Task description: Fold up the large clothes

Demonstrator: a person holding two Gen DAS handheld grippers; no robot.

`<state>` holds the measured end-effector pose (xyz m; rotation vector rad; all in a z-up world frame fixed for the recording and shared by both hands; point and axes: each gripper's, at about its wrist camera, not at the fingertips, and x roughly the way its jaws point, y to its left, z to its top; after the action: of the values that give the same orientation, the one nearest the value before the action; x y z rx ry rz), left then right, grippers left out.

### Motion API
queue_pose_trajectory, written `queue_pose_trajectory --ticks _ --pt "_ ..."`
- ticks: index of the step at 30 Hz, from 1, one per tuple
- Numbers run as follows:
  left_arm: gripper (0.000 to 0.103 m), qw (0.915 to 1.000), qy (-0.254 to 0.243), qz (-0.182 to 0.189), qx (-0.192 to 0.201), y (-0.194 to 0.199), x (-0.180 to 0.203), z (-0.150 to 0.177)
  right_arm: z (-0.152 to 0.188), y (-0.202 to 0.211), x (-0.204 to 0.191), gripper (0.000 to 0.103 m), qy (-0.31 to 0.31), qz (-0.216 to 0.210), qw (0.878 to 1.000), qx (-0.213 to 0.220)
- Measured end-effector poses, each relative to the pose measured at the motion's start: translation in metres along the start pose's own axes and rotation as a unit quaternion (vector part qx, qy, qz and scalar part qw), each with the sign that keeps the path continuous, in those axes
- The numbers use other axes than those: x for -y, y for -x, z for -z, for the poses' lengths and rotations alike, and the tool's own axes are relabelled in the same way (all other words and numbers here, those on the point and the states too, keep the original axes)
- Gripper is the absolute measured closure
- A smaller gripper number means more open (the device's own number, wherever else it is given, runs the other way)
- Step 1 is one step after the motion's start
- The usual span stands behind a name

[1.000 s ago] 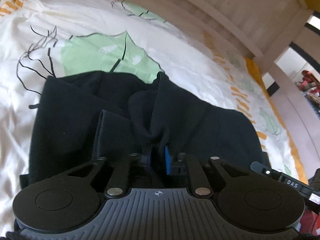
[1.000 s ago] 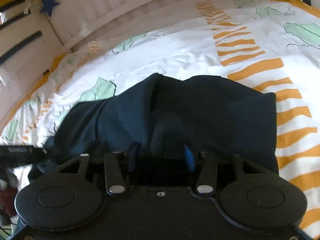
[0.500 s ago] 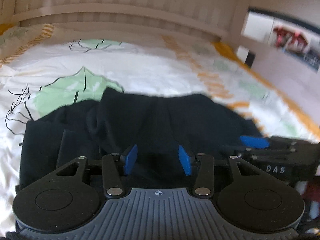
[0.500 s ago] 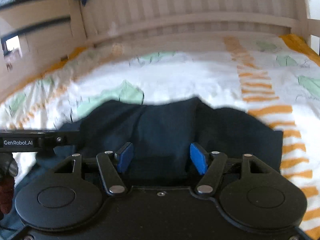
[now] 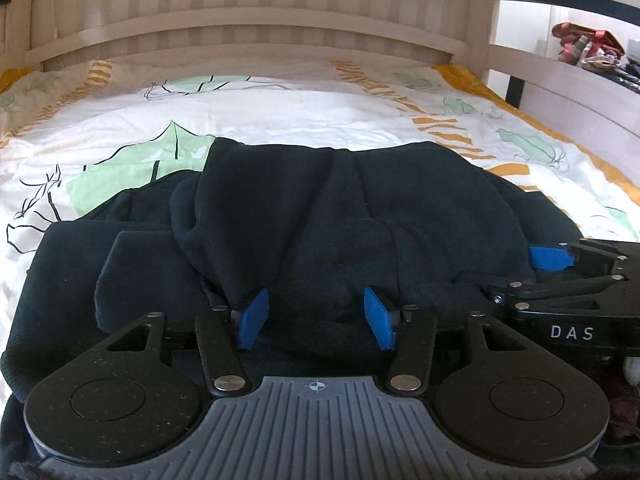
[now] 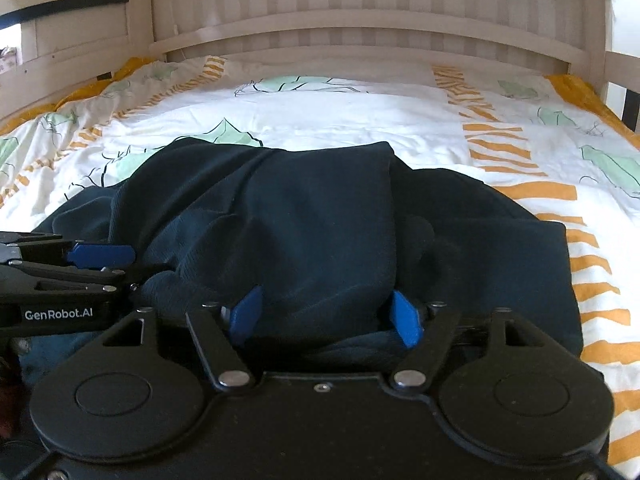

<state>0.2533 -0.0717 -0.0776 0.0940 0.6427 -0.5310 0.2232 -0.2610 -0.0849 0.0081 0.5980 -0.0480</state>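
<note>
Dark navy knit fills the middle of the left wrist view — the garment [image 5: 320,216] lies bunched on the bedspread [image 5: 280,116], folded over itself into a thick mound with a flatter layer sticking out to its left. The left gripper [image 5: 316,318] sits at the near edge of the garment, its blue pads [image 5: 252,318] spread wide apart, cloth lying loose between them and nothing pinched. To the right of the garment's near edge the right gripper [image 5: 560,280] comes in sideways, lettered "DAS", one blue pad showing flat against the fabric; from here I cannot tell how its jaws stand. Beyond the garment, the white spread with green leaves and orange stripes runs up to a pale wooden headboard [image 5: 260,12]. Past the bed rail to the right of the garment, a shelf holds a blurred clutter.

Over to the right wrist view: the garment [image 6: 320,232] again, heaped in the centre of the bedspread [image 6: 360,120], a broad fold draped over the top and a flat panel reaching out to the right. The right gripper [image 6: 324,314] is parked at the garment's near hem, blue pads [image 6: 406,318] held well apart — cloth between them, not squeezed. At the garment's left edge the left gripper [image 6: 80,276] pokes in, marked "GenRobot.AI". The headboard [image 6: 360,8] stands behind.
</note>
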Motion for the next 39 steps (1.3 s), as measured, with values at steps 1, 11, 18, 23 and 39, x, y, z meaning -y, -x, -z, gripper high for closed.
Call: queue_pose_trajectory --ticks 1,11,18,23,39 --pt "0.05 1.0 -0.002 -0.002 0.001 0.0 0.0 0.0 0.0 0.0 0.0 0.03 -0.002 0.0 1.0 0.001" --pt "0.049 0.9998 0.015 0.005 -0.009 0.003 -0.005 -0.005 0.001 -0.001 0.002 0.028 -0.006 -0.004 1.0 0.003" --pt "0.019 0.9987 0.043 0.017 -0.024 0.04 -0.003 -0.014 -0.007 0.013 0.004 0.0 -0.011 -0.015 1.0 -0.015" --pt "0.004 0.9992 0.03 0.011 -0.025 0.079 -0.001 -0.009 -0.002 0.053 0.005 0.0 -0.032 -0.036 0.999 0.004" --pt "0.0 0.9963 0.083 0.01 -0.021 0.176 -0.012 0.034 0.036 0.189 0.0 0.0 -0.041 -0.051 0.997 0.029"
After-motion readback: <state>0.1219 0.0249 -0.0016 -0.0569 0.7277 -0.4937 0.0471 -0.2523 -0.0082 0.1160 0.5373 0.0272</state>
